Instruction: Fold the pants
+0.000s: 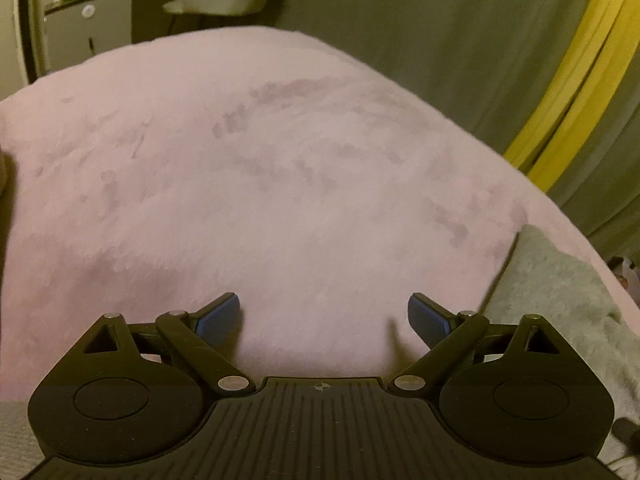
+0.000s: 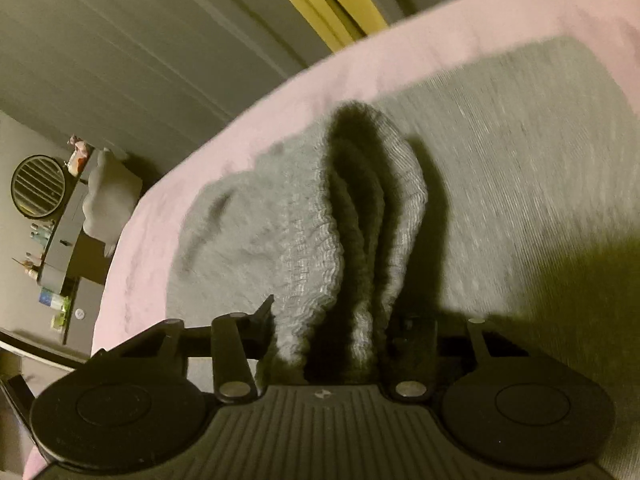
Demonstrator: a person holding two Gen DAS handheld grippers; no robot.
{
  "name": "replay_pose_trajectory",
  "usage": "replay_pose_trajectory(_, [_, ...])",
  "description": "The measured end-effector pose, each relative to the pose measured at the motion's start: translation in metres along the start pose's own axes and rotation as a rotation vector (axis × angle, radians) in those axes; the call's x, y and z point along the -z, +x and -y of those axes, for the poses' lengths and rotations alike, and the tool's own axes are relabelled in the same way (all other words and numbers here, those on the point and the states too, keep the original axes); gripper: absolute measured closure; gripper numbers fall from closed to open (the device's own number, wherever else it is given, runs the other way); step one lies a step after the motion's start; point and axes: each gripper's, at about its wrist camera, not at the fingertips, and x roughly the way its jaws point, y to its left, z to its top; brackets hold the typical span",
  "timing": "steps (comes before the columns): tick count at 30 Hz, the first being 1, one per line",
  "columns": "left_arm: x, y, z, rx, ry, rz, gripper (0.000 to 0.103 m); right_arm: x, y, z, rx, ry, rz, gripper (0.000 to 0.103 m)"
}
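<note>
1. Gripping a bunched, ribbed edge of the grey pants [image 2: 360,216], the right gripper [image 2: 332,332] has its jaws drawn narrow with several folds of cloth packed between them; this looks like the waistband or a cuff, I cannot tell which.
2. Ahead of the right gripper, the rest of the pants lies flat on the pink blanket [image 2: 160,216].
3. Left gripper [image 1: 324,320]: jaws wide, nothing between the blue pads [image 1: 220,320], bare blanket ahead; a grey corner of the pants sits just off its right side.
4. Risk: the bite is thick and uneven, so an outer layer could slip free on the lift.
5. Risk: pulling one-handed could drag and skew the flat part, spoiling the fold line.
</note>
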Motion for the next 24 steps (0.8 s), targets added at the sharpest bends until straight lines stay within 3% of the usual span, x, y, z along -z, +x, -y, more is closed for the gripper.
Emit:
replay_pose_trajectory(8, [0.001, -0.001, 0.002, -0.003, 0.005, 0.006, 0.007, -0.018, -0.046, -0.054, -0.092, -0.081, 0.15, 0.062])
replay_pose_trajectory(16, [0.0, -0.001, 0.003, -0.004, 0.011, 0.005, 0.007, -0.035, -0.073, -0.088, -0.145, -0.126, 0.212, 0.063])
replay_pose_trajectory(24, [0.0, -0.003, 0.001, 0.008, 0.003, 0.006, 0.007, -0.034, -0.093, -0.067, -0.093, -0.094, 0.262, 0.063])
